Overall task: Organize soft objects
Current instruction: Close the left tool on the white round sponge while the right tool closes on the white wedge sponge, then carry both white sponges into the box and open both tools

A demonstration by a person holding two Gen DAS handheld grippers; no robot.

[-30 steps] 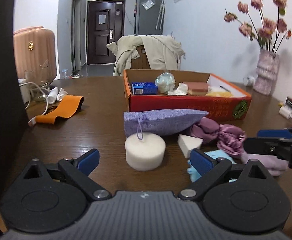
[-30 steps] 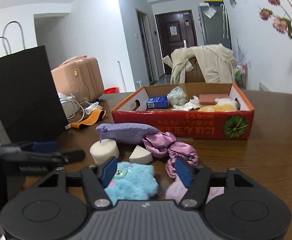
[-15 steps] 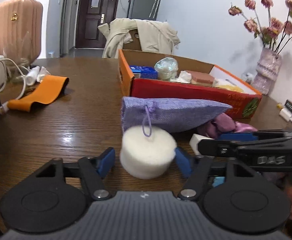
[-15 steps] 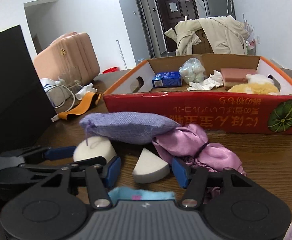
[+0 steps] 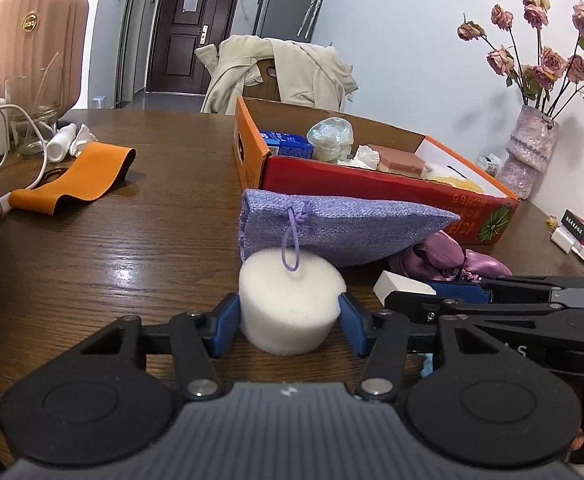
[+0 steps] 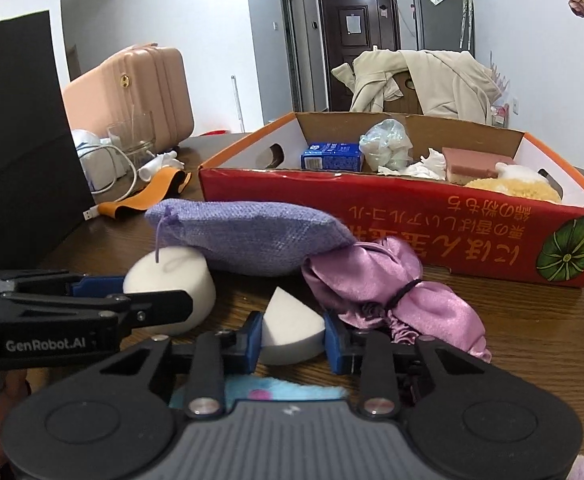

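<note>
We see left tongs [image 5: 288, 322] closed against round sponge [image 5: 291, 300] on counter [image 5: 112, 260], pads touching both sides; pouch [image 5: 344, 232] drawstring draped on top. Right tongs [image 6: 290, 340] pinch wedge sponge [image 6: 290, 326], just beside satin scrunchie [image 6: 392, 292]. Red box [image 6: 412, 220] behind.

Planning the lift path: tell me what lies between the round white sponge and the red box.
The purple drawstring pouch lies between the round white sponge and the red box, its cord draped on the sponge; the left wrist view shows this.
</note>
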